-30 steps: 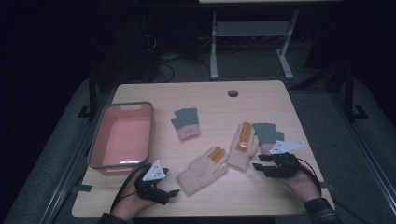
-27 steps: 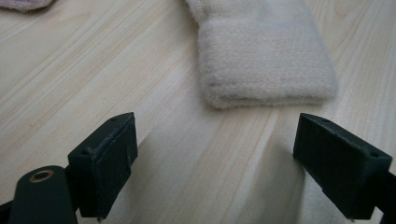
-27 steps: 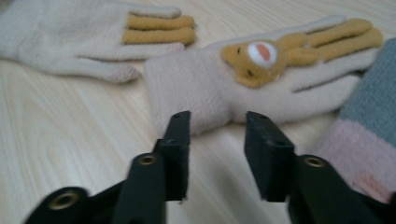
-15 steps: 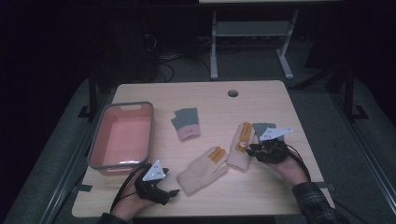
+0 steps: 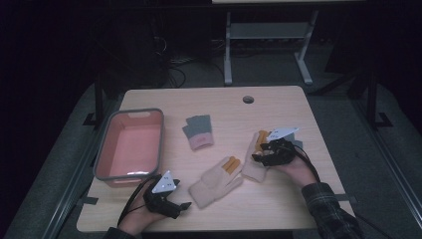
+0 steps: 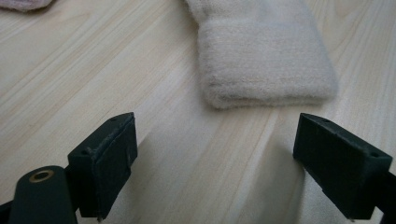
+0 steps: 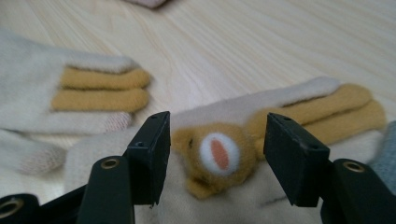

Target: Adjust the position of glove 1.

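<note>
light wood table in a dark room, metal stand legs behind it. pink bin at left, grey-pink gloves mid table. left gripper rests low at the near edge, level, jaws wide apart with nothing between them, just short of the cuff of the near cream glove. right gripper reaches in from the right over the far cream glove; its jaws have just been opening and straddle the bear patch, pads not pressing. both cream gloves lie flat, side by side.
</note>
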`<state>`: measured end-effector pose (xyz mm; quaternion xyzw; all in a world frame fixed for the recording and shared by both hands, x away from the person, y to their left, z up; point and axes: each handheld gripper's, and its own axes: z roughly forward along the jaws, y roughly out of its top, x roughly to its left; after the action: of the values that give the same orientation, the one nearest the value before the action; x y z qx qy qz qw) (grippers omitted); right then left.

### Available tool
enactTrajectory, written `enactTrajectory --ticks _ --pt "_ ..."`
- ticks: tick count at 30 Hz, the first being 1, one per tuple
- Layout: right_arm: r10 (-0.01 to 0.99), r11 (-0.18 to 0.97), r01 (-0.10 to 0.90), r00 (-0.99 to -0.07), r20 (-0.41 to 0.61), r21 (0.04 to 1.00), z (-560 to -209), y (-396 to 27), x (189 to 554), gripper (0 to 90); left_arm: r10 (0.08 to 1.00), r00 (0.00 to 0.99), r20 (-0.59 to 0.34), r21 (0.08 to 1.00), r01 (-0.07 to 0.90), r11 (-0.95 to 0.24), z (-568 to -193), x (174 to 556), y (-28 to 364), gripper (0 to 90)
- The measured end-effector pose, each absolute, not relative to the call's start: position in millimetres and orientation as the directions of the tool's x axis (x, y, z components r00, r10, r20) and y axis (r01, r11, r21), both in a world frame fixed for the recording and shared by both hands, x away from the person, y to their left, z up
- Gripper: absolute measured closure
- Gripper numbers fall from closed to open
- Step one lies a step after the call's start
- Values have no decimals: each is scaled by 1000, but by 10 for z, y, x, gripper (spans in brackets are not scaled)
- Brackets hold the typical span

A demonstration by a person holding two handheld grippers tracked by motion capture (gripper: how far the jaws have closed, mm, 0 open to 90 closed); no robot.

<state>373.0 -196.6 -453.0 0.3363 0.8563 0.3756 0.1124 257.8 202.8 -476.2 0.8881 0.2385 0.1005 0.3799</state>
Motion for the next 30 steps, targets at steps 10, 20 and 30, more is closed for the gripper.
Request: enactTrajectory --ticks 10,20,30 --pt "659 541 499 -752 28 677 -4666 -1935 3740 620 500 866 -2 722 347 -598 -4762 2577 2028 130" --pt "666 475 483 -744 58 735 -4497 -2010 3713 641 500 866 -3 723 348 -598 -4762 2578 2028 130" --pt "660 419 453 -747 78 787 -4173 -1997 3613 642 500 866 -3 722 347 -598 -4762 2578 2029 130"
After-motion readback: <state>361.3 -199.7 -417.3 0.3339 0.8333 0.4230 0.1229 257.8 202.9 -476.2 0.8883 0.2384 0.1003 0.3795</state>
